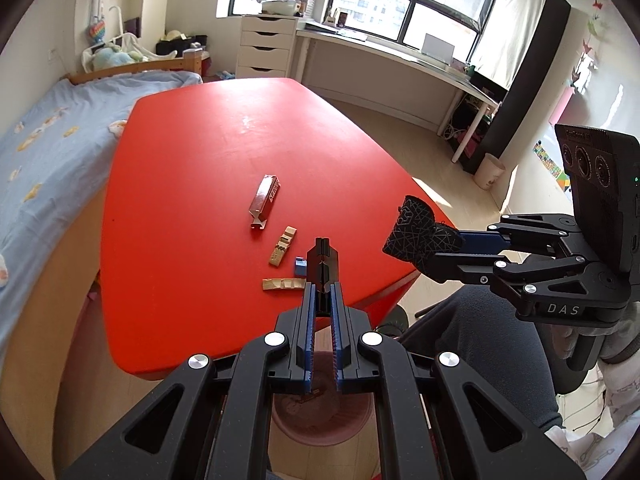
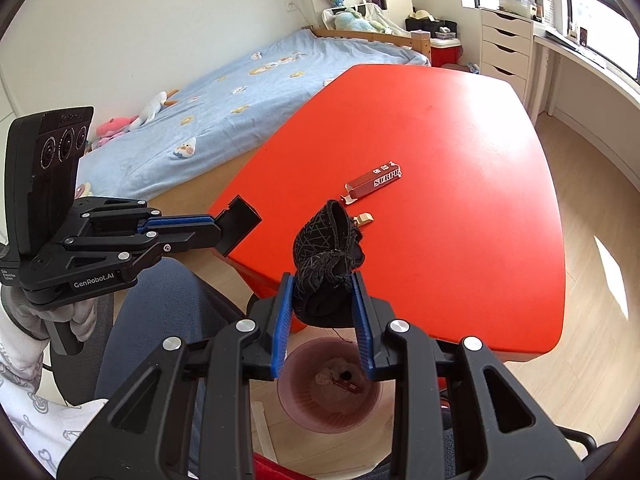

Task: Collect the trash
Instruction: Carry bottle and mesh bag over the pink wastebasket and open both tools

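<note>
Two grippers each carry a load, and what matters is where the bin lies relative to them.

Left wrist view: the left gripper is clamped on a flat black plastic piece standing up at the frame's centre. Directly below, in the bottom centre of the frame and partly hidden behind the fingers, sits the pink bin on the floor, just off the near edge of the red table. So the bin lies underneath this gripper, not ahead of it. At right centre the right gripper holds a black patterned cloth wad. On the table lie a red wrapper box, two tan scraps and a small blue piece, all beyond the black piece.

Right wrist view: the right gripper is closed on the cloth wad. The pink bin shows in the lower centre, beneath the fingers, with some rubbish inside. The left gripper sits at left centre with its black plastic piece over the table's corner, further from the bin's mouth.

Judging from this, the right gripper is nearer a straight drop; letting go should put the wad into the bin.
</note>
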`<state>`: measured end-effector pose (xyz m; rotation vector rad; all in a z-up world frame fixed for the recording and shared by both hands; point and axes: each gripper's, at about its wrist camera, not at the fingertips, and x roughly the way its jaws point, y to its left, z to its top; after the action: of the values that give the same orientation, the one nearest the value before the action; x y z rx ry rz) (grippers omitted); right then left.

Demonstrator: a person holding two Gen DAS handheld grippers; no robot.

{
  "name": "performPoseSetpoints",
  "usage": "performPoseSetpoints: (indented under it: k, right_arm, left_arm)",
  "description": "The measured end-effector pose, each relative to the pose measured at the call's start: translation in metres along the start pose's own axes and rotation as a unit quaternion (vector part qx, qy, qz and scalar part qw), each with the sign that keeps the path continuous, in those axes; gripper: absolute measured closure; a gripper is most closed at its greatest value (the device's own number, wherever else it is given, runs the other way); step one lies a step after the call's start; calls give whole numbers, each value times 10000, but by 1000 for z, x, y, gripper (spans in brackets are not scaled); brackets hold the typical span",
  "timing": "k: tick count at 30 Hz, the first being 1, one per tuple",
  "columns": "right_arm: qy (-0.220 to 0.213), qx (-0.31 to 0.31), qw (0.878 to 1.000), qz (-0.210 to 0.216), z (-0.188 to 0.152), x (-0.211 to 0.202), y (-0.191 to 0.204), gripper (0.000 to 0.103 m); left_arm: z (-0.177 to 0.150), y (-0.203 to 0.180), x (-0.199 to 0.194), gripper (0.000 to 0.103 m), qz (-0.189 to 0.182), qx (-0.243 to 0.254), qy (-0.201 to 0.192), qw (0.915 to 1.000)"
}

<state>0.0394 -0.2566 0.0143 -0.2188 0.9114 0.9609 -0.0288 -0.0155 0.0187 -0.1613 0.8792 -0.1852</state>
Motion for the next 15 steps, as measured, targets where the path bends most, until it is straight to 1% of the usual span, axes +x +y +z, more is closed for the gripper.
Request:
performPoseSetpoints:
  k: [6, 15]
  right_arm:
    - [176, -21, 9998, 0, -23, -2, 7, 75]
    - [523, 65, 9984, 181, -55, 6, 13, 75]
  left_arm:
    - [-20, -6, 0, 96, -83, 2, 174, 9998]
    - [-50, -15, 5, 96, -273, -80, 489, 9984]
